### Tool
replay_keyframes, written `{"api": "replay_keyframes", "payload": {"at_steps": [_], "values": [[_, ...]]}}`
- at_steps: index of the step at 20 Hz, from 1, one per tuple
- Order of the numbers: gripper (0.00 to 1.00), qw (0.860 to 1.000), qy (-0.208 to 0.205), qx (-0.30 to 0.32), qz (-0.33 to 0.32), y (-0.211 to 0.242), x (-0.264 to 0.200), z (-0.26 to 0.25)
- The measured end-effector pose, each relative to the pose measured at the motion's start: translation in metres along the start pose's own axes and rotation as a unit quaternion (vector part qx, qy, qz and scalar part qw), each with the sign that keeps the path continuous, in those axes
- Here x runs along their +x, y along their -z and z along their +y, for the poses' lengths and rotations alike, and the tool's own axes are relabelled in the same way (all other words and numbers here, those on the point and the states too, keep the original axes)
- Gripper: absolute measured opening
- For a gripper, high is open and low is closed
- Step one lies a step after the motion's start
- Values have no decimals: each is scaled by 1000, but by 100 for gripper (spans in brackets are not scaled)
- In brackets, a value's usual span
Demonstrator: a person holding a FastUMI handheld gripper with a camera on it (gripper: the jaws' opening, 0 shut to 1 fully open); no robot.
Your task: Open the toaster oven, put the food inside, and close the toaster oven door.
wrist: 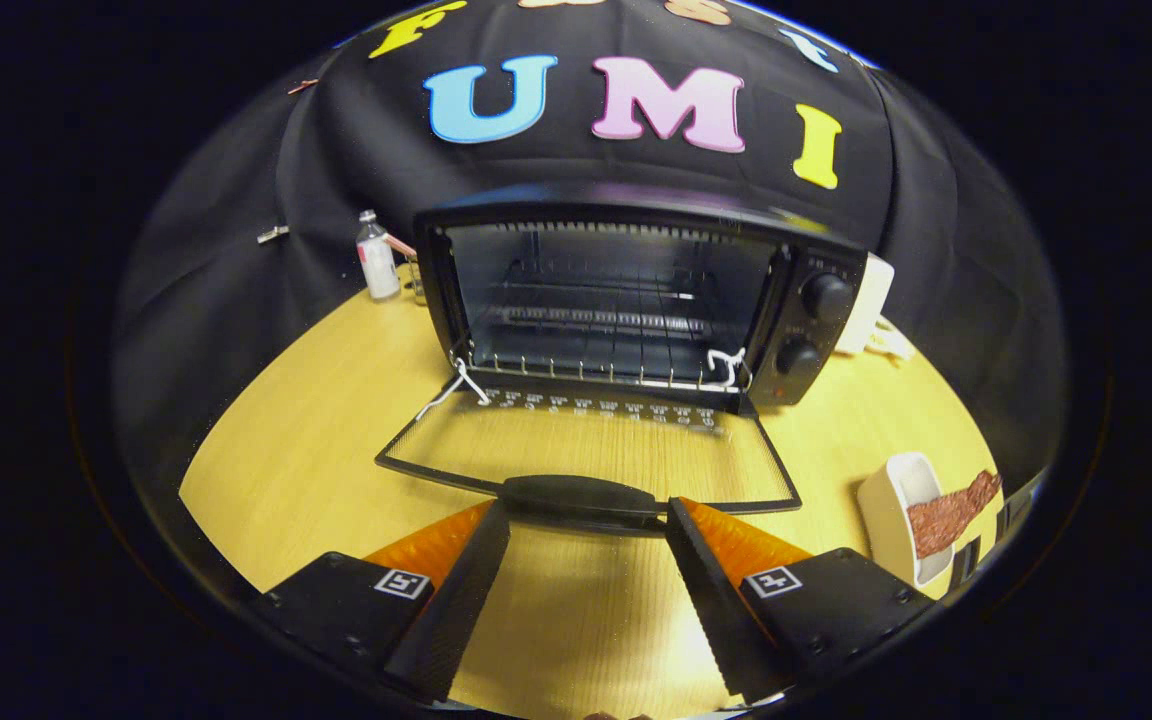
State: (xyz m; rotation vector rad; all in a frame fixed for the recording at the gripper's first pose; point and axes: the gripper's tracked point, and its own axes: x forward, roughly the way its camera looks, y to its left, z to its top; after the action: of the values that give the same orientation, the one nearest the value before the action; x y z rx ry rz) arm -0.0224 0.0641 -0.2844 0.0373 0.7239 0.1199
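A black toaster oven (626,290) stands at the back of the wooden table (316,420). Its glass door (596,455) is folded down flat, and the wire rack (596,330) inside is bare. The door's black handle (581,495) lies just ahead of my gripper (588,520). My fingers stand open, wide apart, with nothing between them, their tips at either end of the handle. To the right of the fingers, a white dish (904,515) holds a reddish-brown strip of food (951,512).
A small bottle (376,260) stands to the left of the oven at the back. A white object (871,305) with a cable sits behind the oven's right side, past the two knobs (811,325). Black cloth walls the booth all round.
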Motion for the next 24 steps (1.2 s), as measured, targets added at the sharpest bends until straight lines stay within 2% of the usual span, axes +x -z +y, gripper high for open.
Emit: {"api": "replay_keyframes", "payload": {"at_steps": [6,11,16,19,24], "values": [[98,1000,-5,2,-15,-14,-20,-11],[98,999,-5,7,-45,-50,-59,-36],[98,996,20,16,-88,-97,-103,-87],[98,993,36,-4,-114,-117,-115,-128],[98,994,27,-3,-102,-117,-115,-196]]}}
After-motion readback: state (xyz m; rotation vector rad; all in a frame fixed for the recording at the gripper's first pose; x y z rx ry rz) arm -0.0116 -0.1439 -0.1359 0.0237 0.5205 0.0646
